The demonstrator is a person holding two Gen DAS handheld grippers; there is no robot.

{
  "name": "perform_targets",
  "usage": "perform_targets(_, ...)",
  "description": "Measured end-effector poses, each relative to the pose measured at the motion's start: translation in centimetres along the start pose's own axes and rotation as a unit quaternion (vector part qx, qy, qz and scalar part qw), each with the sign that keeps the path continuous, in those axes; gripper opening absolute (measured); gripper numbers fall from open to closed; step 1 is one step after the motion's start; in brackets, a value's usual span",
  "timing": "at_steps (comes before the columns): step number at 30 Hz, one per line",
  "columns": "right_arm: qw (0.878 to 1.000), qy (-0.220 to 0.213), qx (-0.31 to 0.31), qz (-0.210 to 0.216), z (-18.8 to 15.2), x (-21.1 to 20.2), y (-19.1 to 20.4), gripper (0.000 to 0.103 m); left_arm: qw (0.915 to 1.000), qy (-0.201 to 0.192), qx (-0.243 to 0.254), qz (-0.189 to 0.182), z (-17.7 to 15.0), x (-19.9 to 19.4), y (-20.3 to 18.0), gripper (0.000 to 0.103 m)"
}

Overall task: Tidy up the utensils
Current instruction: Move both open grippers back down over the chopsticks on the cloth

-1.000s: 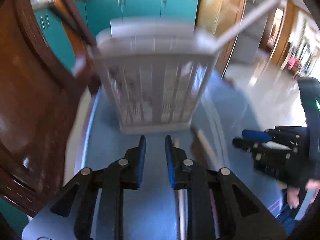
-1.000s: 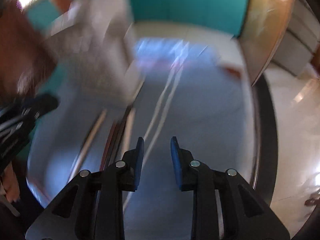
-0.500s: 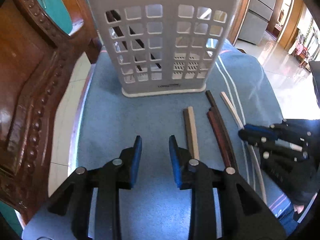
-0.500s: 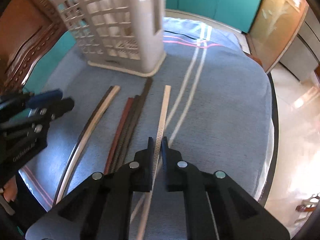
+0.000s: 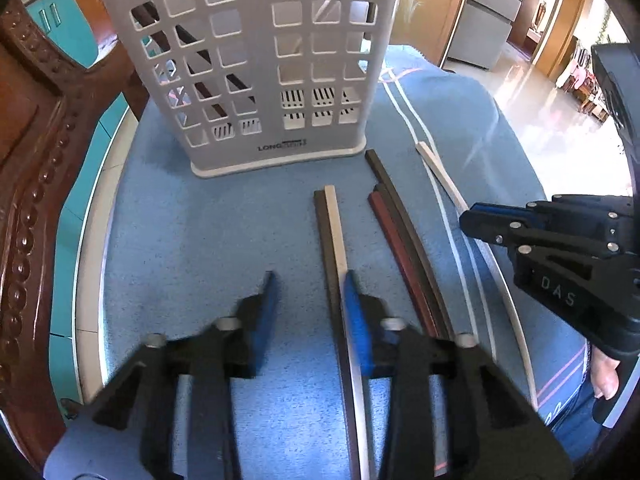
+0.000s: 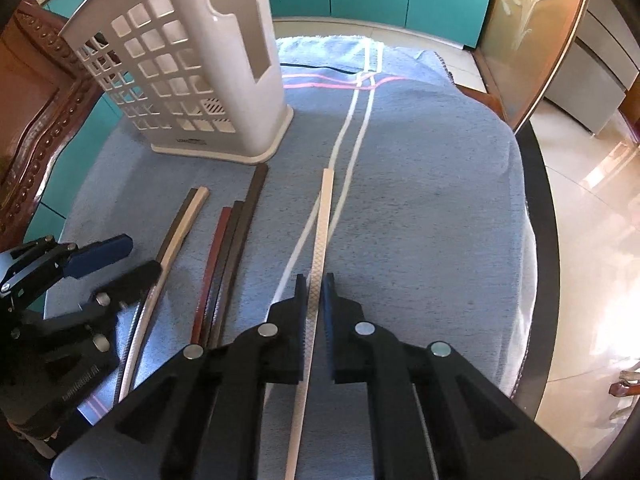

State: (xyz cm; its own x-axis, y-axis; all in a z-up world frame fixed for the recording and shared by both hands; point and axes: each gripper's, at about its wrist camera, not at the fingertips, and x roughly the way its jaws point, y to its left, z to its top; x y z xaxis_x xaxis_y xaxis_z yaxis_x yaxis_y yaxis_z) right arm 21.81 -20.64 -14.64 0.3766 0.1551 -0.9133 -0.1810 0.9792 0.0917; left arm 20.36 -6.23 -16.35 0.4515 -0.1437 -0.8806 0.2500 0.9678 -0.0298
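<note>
A white slotted utensil basket point(image 5: 256, 60) point(image 6: 192, 72) stands on the blue cloth, with dark chopsticks leaning inside it. My right gripper point(image 6: 316, 292) point(image 5: 480, 216) is shut on a white patterned chopstick point(image 6: 324, 216) point(image 5: 440, 172). A dark and a pale chopstick point(image 5: 330, 240) point(image 6: 180, 228) lie side by side. They run between the jaws of my left gripper point(image 5: 310, 300) point(image 6: 144, 256), close to its right pad. Those jaws are closing and a gap still shows on the left side. A red-brown and two dark chopsticks point(image 5: 400, 232) point(image 6: 228, 248) lie between the two grippers.
The blue cloth point(image 6: 420, 200) with white stripes covers a round table with a dark rim point(image 6: 548, 240). A carved wooden chair point(image 5: 32, 160) stands close on the left, behind the basket. Teal cabinets stand at the back. A shiny tiled floor lies to the right.
My left gripper has sunk toward the cloth and slid right, so the dark and pale pair now lies between its jaws. My right gripper closed on the white chopstick and keeps hold.
</note>
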Motion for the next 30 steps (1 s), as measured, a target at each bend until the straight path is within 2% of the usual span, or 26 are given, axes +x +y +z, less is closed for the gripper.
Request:
perform_targets(7,1.000,-0.004,-0.005,-0.009,-0.5,0.1,0.3,0.015,0.9997,0.014,-0.014,0.012,0.5,0.5,1.1,0.016)
perform_targets(12,1.000,-0.007,-0.011,-0.020,-1.5,-0.5,1.0,0.017,0.9997,0.005,-0.023,-0.005,0.5,0.1,1.6,0.016)
perform_targets(17,1.000,-0.008,-0.017,-0.024,-1.7,-0.4,1.4,0.019,0.9999,0.001,-0.008,-0.008,0.4,0.0,0.8,0.019)
perform_targets(22,1.000,-0.008,-0.014,-0.022,-1.7,-0.5,1.5,0.020,0.9997,0.000,-0.017,-0.016,0.3,-0.4,0.5,0.030)
perform_targets(25,1.000,-0.008,-0.015,-0.022,-1.7,-0.5,1.6,0.020,0.9996,0.003,-0.012,-0.024,0.4,-0.6,0.4,0.031)
perform_targets(30,1.000,-0.008,-0.014,-0.023,-1.6,-0.5,1.5,0.021,0.9999,0.002,0.005,-0.013,0.1,-0.5,-0.6,0.031)
